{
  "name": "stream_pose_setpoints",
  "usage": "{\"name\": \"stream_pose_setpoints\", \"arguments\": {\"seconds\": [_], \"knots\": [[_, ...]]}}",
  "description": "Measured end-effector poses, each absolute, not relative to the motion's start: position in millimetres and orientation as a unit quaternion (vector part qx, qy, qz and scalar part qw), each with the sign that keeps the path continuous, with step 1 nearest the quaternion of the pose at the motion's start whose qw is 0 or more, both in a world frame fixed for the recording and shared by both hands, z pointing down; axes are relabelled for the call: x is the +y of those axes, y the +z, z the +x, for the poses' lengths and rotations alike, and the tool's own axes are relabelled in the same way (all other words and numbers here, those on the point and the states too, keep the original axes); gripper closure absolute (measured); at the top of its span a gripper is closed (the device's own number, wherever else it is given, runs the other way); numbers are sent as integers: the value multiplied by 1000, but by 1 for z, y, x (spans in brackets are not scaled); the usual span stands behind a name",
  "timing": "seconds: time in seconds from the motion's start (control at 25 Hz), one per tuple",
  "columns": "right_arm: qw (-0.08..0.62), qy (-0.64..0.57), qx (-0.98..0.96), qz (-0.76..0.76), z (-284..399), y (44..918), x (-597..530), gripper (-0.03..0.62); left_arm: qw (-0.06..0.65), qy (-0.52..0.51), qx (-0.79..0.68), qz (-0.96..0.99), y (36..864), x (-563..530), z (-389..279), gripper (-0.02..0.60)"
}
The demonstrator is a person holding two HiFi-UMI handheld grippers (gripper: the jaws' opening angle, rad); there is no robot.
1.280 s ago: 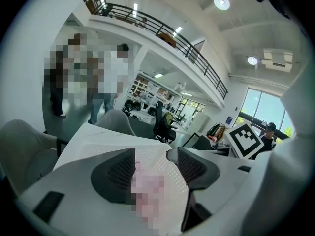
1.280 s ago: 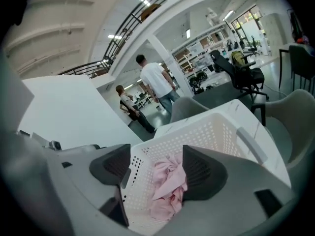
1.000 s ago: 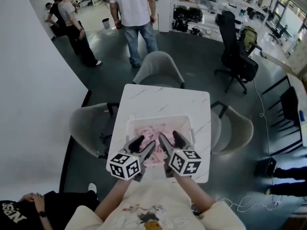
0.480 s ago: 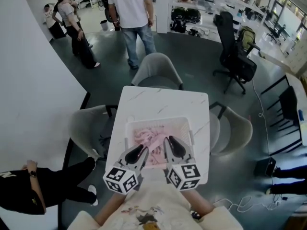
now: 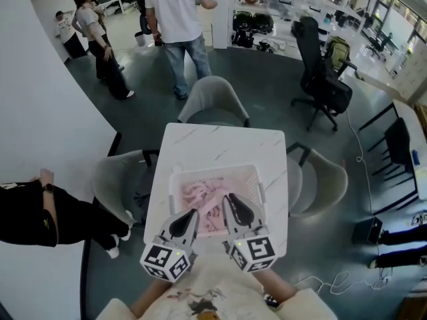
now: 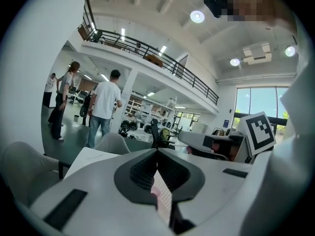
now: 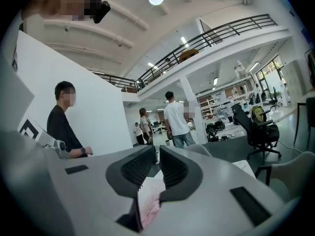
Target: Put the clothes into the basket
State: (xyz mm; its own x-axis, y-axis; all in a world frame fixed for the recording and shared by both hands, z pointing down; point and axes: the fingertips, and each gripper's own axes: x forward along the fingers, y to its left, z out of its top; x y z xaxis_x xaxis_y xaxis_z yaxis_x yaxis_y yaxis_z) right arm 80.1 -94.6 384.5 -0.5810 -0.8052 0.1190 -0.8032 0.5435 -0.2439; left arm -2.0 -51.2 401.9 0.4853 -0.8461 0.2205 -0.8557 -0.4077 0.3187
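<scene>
The left gripper (image 6: 157, 150) has its jaws pressed together tip to tip after just closing, and I see nothing clamped between the tips. The right gripper (image 7: 157, 149) has also just been closing and leaves only a thin slit between its ribbed black pads. Low in each slit a white surface with pink dots shows. I judge it is the basket or its content seen from above, not a held fold, but this is not sure. The clothes (image 5: 205, 195) lie below and a little ahead of both tips, inside the white basket (image 5: 173, 195), which stands on the table (image 5: 220, 145) under the grippers. No garment is seen on the table beside them, so the putting-in is probably finished, and the grippers are held nearly level above the near rim only to be clear of the pile. The clothes are soft pink fabric, crumpled in loose folds and strands. The basket is rectangular with rounded corners, seemingly of stiff white plastic. The table top is square, smooth and white, with faint grey veins like marble.
</scene>
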Motion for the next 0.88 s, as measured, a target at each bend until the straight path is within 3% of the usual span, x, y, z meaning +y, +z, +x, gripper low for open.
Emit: {"name": "stream_pose_setpoints", "arguments": {"seconds": [0.16, 0.88], "knots": [[-24, -119, 880, -459, 78, 388, -94, 586, 197, 12, -508, 839, 401, -49, -2, 572], [-51, -97, 894, -435, 65, 389, -96, 586, 203, 13, -505, 838, 406, -50, 1, 572]]}}
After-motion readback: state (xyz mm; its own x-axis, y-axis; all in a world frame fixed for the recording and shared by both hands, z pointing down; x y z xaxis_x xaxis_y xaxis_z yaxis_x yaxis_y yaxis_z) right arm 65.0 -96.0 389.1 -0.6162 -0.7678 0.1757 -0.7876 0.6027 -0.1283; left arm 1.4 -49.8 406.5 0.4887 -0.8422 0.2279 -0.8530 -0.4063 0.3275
